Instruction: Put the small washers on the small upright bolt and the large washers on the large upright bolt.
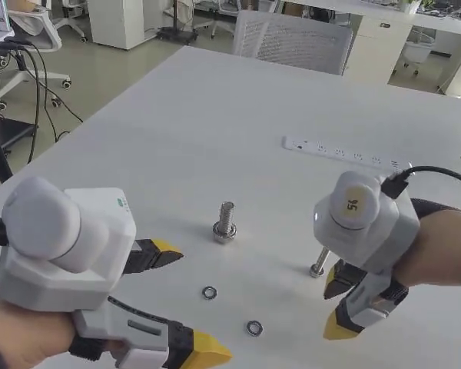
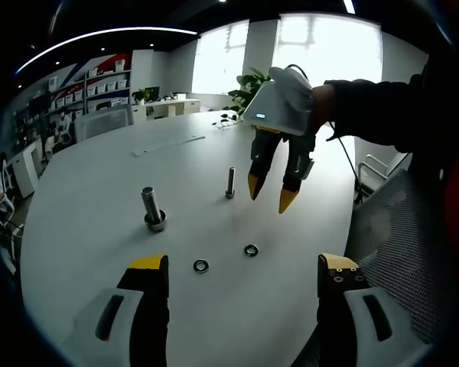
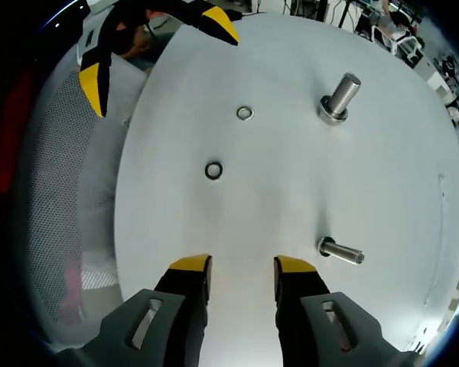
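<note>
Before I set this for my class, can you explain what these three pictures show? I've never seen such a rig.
A person holds two hand-held white grippers with yellow-tipped jaws. The head view looks down from a headset; the two round views come from cameras riding on each gripper. The left gripper and right gripper are both open, holding nothing. On the white table stand a large silver threaded bolt and a small silver bolt; two silver ring washers lie loose, with a white power strip farther back.
</note>
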Motion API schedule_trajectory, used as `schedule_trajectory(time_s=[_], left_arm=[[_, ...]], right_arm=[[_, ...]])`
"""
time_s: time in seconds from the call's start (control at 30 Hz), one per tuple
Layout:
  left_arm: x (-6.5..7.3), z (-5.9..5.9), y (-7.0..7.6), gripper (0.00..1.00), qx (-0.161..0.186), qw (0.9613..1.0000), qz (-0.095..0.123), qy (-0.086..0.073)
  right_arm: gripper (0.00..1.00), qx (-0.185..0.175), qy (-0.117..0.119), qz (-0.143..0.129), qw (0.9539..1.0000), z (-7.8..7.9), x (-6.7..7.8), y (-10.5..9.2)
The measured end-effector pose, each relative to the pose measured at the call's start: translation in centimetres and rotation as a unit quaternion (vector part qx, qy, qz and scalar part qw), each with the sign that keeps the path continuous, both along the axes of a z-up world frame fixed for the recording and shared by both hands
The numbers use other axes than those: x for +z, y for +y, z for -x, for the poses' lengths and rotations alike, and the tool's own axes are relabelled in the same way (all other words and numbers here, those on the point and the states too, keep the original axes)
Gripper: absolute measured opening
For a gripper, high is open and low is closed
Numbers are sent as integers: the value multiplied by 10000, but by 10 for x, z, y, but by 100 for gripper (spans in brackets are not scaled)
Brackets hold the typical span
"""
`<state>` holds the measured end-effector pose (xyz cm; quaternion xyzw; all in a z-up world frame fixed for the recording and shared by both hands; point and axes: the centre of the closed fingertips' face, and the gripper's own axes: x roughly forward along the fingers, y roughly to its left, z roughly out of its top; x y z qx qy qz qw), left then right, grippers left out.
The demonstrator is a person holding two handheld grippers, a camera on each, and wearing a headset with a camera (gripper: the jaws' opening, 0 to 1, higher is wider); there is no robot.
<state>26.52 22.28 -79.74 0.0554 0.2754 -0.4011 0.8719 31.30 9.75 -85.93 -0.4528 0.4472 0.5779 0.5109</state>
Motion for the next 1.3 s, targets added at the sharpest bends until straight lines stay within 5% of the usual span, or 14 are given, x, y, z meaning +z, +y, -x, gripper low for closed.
schedule_trajectory(time_s=[0.6,1.3], left_arm=[[0,3,0,79,-15,10000,0,-47],[3,0,-1,79,-2,9999,51,-100]], right_arm=[[34,533,22,-199,9984,25,-1,54],[24,888,-25,-168,9959,33,-14,73]])
